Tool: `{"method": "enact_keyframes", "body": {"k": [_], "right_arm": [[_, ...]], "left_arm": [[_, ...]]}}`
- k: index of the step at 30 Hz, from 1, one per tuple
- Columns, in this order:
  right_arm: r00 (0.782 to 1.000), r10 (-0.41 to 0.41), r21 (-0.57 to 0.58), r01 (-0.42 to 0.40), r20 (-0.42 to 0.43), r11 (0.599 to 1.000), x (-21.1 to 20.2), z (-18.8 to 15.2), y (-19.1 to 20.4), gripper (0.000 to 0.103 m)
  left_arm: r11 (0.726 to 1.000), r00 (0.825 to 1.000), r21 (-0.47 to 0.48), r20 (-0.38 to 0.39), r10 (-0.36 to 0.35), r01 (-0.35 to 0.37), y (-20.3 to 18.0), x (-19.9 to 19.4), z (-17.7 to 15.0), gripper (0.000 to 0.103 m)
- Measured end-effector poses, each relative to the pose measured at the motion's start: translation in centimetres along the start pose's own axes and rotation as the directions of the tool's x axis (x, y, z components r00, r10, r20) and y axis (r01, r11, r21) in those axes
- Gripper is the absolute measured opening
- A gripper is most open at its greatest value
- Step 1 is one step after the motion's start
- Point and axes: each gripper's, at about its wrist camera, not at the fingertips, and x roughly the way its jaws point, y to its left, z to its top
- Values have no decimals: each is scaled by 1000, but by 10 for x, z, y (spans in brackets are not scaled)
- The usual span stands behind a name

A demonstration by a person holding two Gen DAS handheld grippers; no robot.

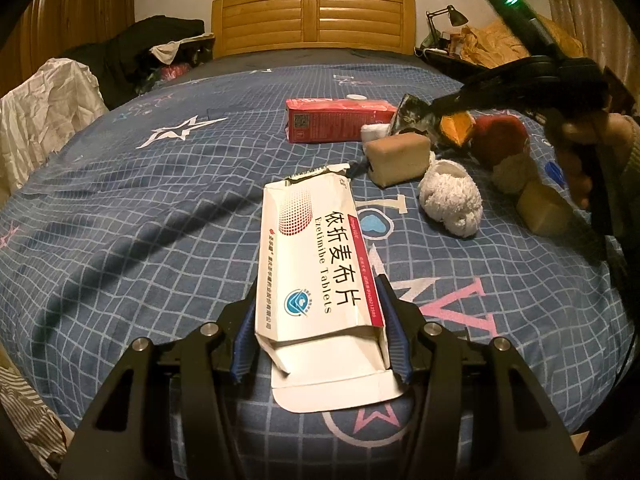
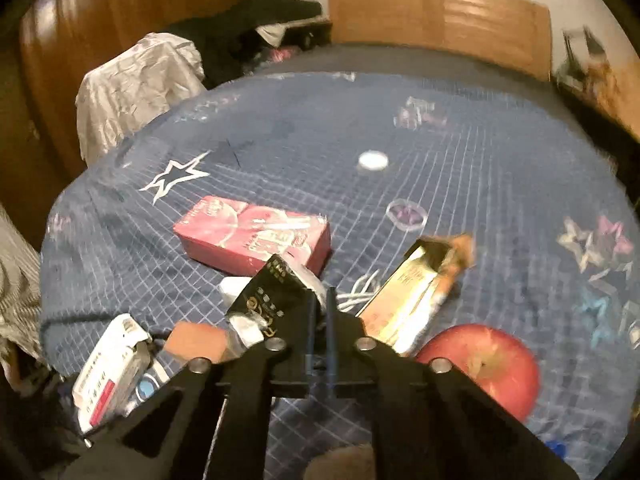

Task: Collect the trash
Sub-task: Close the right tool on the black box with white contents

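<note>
My left gripper [image 1: 320, 344] is shut on a white tablet box [image 1: 316, 264] with an open flap, held just over the blue bedspread [image 1: 140, 220]. The box also shows at the lower left of the right wrist view [image 2: 108, 376]. My right gripper [image 2: 319, 300] is shut on a black crumpled wrapper [image 2: 268, 296], above the bed; it shows at the right of the left wrist view [image 1: 444, 104]. A red carton [image 1: 336, 120] [image 2: 256, 236] lies flat on the bed. A gold and orange box [image 2: 416, 292] lies right of the right gripper.
A red apple [image 2: 488, 364], two tan sponge blocks [image 1: 396, 158], a white balled cloth [image 1: 450, 200] and a white cap [image 2: 373, 160] lie on the bed. A wooden headboard [image 1: 316, 20] stands at the back. Clothes [image 1: 44, 112] pile at the left.
</note>
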Motion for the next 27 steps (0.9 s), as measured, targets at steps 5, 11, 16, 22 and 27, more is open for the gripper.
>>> {"method": "enact_keyframes", "body": {"k": [5, 11, 16, 22, 27], "right_arm": [[997, 40, 6, -40, 60, 999, -30, -2, 1, 2], [980, 57, 39, -65, 192, 997, -101, -3, -5, 2], [960, 54, 71, -76, 273, 995, -160, -21, -9, 2], [952, 32, 158, -84, 304, 984, -216, -69, -26, 2], [963, 6, 240, -73, 270, 968, -228, -115, -39, 1]], "left_arm": [[1000, 1000, -1, 0, 0, 0, 0, -1, 0, 51], [1000, 1000, 0, 0, 1, -1, 0, 0, 0, 51], [1000, 1000, -3, -1, -2, 2, 0, -1, 0, 51], [1000, 1000, -11, -2, 4, -4, 0, -3, 1, 49], [1000, 1000, -15, -14, 3, -3, -5, -7, 5, 47]]}}
